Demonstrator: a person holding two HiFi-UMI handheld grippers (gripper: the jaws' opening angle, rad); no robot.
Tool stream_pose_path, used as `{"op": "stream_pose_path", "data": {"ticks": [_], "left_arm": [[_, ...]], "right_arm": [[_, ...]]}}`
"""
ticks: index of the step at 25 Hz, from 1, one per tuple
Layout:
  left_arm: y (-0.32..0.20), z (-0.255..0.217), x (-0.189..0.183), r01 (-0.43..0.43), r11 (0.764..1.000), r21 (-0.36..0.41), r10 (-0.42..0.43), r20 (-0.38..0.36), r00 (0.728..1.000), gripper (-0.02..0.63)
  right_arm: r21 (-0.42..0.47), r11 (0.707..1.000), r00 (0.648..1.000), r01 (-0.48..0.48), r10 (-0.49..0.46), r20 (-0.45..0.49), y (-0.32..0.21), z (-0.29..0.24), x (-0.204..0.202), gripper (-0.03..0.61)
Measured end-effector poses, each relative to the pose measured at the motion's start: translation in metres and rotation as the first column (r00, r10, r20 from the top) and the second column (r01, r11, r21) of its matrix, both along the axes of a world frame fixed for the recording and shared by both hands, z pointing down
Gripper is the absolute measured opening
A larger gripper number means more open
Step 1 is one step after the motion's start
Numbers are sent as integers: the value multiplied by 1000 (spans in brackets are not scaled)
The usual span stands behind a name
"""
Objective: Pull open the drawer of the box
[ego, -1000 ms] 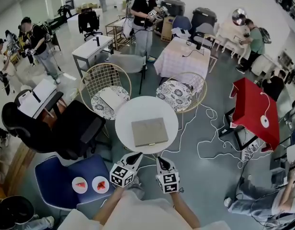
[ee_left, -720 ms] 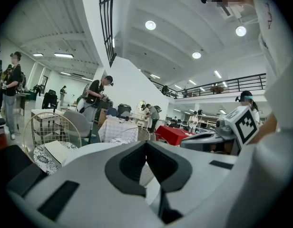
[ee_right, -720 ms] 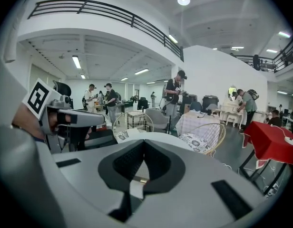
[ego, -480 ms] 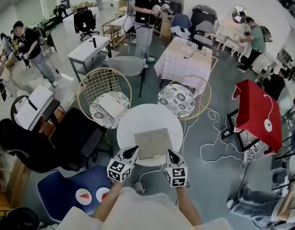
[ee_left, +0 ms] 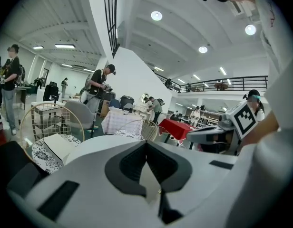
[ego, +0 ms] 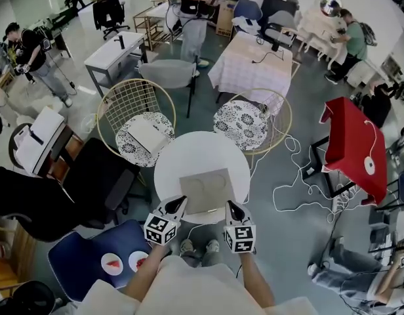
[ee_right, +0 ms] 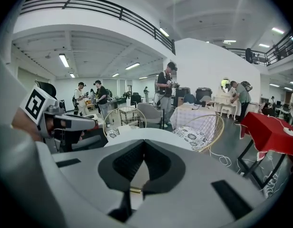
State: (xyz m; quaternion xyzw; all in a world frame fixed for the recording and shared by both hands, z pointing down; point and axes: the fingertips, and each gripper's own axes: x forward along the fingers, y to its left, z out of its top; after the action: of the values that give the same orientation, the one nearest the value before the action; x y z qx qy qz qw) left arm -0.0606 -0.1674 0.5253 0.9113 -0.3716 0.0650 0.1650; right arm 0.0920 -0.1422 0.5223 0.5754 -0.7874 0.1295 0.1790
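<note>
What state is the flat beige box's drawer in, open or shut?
Apparently shut: in the head view the flat beige box on the round white table shows a plain square outline, nothing pulled out.

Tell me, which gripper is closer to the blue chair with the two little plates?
Left. The left gripper is by the near left corner of the box, just up and right of the blue chair. The right gripper is by the box's near right corner, farther away.

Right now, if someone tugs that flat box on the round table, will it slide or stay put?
The box looks thin, flat and stiff, so it is probably light and should not tip. The round table looks smooth, so the box would likely slide toward the puller unless held down.
</note>
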Motion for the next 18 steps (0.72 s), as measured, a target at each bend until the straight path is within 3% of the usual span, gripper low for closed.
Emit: {"op": "stream_pose_path", "data": {"ticks": [9, 18], "left_arm": [[-2, 42, 4, 58, 994, -89, -55, 35, 998, 11], [-5, 92, 15, 34, 987, -156, -25, 58, 998, 11]], "right_arm": [[-120, 988, 995, 99, -95, 39, 7, 51, -13, 15], [-217, 968, 991, 124, -111, 72, 24, 100, -27, 15]]}}
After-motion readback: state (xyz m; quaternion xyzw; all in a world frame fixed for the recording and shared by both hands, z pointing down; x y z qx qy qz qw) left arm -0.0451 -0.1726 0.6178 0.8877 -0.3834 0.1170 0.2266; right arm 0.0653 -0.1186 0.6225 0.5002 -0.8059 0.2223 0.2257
